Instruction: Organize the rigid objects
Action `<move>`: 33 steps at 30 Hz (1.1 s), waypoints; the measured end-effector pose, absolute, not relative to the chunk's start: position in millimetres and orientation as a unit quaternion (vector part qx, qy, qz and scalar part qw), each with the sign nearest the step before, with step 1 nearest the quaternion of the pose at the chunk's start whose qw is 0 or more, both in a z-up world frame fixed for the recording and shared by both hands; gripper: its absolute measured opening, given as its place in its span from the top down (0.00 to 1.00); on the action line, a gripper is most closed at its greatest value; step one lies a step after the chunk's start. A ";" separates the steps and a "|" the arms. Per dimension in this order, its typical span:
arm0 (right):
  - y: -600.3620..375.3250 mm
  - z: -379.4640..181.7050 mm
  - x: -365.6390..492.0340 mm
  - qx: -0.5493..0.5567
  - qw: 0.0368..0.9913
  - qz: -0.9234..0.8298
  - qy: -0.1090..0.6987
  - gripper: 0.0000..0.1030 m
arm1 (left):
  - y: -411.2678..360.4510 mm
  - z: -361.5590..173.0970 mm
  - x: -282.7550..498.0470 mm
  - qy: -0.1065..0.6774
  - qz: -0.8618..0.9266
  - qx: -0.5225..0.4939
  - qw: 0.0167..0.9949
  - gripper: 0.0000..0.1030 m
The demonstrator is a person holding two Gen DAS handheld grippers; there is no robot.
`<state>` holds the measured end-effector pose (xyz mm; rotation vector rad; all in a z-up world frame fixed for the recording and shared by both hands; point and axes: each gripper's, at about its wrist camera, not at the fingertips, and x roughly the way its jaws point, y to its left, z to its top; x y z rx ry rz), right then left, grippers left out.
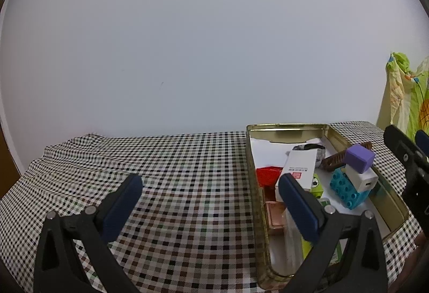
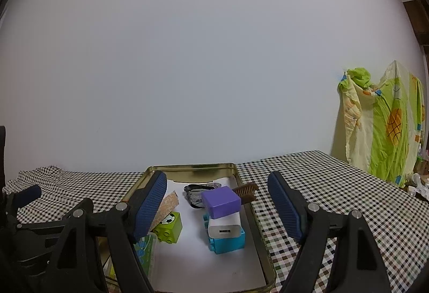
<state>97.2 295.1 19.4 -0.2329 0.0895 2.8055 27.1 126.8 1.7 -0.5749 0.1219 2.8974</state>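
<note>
Already packed: tin (image 2: 242, 180) at 6 o'clock, purple block (image 2: 221, 201) atop charger (image 2: 224, 228) atop blue brick (image 2: 228, 242). Left tongs (image 1: 210, 195) and right tongs (image 2: 217, 201) wide, empty. Risk: nudging stack, toppling purple block out over rim.

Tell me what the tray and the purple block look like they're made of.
Tray: thin metal, probably tin, with a gold glossy finish; its inner wall mirrors the contents. Purple block: matte, with soft rounded edges and no shine, possibly foam or rubber; it could be plastic.
</note>
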 end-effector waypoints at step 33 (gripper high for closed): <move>288.7 18.1 82.8 -0.112 0.169 0.978 0.041 0.23 | 120.7 -3.6 12.5 0.033 0.967 -0.239 0.086 0.00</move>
